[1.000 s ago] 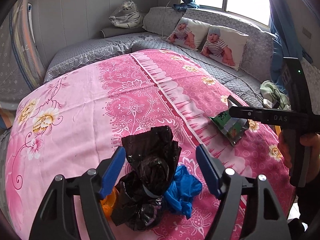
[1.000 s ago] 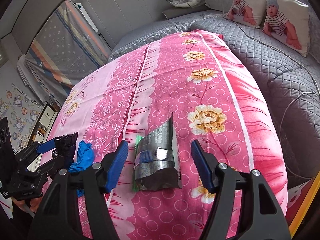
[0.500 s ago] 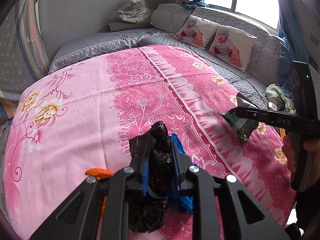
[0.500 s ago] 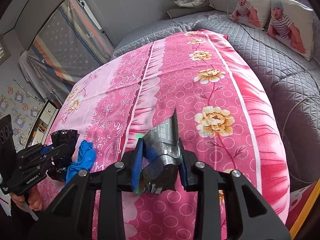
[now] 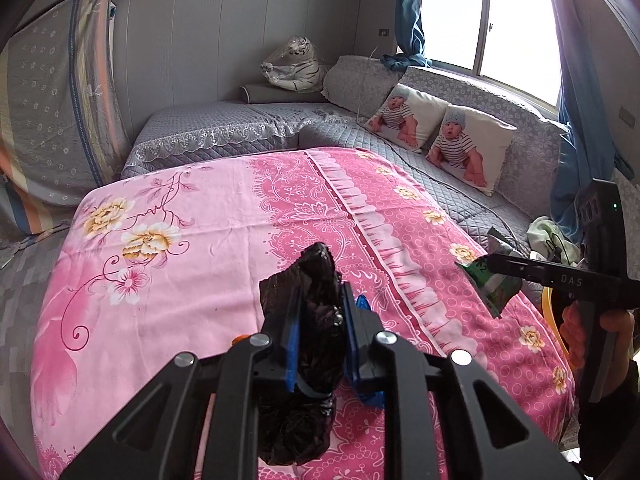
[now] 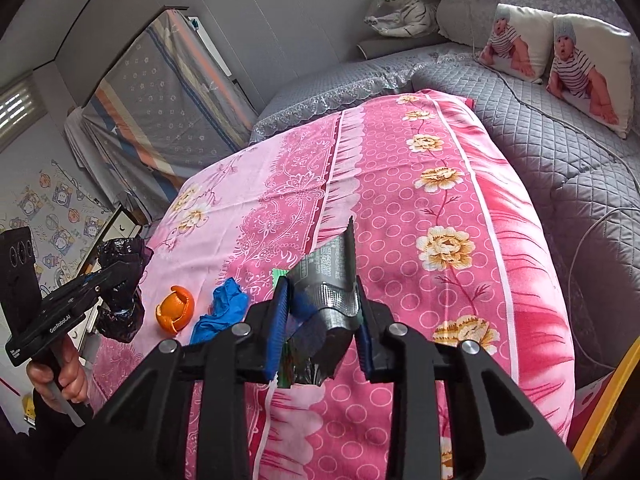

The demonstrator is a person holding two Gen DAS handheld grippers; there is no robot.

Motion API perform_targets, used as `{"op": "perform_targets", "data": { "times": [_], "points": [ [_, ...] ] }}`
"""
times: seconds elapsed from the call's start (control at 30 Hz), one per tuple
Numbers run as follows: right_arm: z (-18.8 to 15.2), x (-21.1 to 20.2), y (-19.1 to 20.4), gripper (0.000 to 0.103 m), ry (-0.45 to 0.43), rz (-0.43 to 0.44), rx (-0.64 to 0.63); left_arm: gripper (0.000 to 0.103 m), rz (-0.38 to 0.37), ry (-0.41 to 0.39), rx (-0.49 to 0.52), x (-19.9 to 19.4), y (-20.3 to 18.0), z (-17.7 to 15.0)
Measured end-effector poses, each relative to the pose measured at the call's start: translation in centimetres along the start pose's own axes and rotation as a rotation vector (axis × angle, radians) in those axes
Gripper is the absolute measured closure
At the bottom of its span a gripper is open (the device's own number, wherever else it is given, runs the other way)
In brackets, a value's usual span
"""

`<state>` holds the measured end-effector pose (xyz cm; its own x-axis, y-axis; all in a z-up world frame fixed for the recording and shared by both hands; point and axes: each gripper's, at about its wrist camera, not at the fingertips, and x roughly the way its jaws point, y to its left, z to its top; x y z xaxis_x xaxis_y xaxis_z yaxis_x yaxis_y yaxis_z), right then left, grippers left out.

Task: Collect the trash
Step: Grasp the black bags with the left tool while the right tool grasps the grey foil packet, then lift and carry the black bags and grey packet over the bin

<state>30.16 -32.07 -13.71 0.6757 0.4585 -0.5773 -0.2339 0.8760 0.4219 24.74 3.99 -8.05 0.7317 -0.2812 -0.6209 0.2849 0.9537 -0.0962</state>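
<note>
My left gripper (image 5: 320, 304) is shut on a crumpled black plastic bag (image 5: 308, 280), lifted off the pink bedspread (image 5: 180, 280); the same black plastic bag (image 6: 120, 304) shows at the left of the right wrist view. My right gripper (image 6: 320, 296) is shut on a silver and green foil wrapper (image 6: 332, 280), also raised above the bed; the foil wrapper (image 5: 490, 284) hangs at the right of the left wrist view. An orange peel (image 6: 175, 307) and a blue glove (image 6: 222, 310) lie on the bedspread between the two grippers.
A grey quilted bed (image 5: 248, 128) with two baby-print pillows (image 5: 440, 136) and a plush tiger (image 5: 292, 66) lies behind. A folded mattress (image 5: 52, 92) leans at the left wall. A yellow rim (image 6: 608, 400) shows low at the right edge.
Both grippers closed from open, the left on the black bag and the right on the foil wrapper, then rose off the bedspread. The orange peel and blue glove stayed lying on the bed.
</note>
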Motion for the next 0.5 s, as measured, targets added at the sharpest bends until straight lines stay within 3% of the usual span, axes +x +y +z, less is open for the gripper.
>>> {"op": "perform_targets", "data": {
  "times": [0.23,0.5],
  "points": [
    [-1.3,-2.9,0.9,0.075,-0.011,0.036,-0.003,0.086,0.013,-0.058,-0.031,-3.2,0.4,-0.5],
    [-2.7,-5.4,1.8,0.075,-0.029,0.051,-0.009,0.086,-0.034,-0.083,-0.020,-4.2,-2.6,-1.3]
  ]
}}
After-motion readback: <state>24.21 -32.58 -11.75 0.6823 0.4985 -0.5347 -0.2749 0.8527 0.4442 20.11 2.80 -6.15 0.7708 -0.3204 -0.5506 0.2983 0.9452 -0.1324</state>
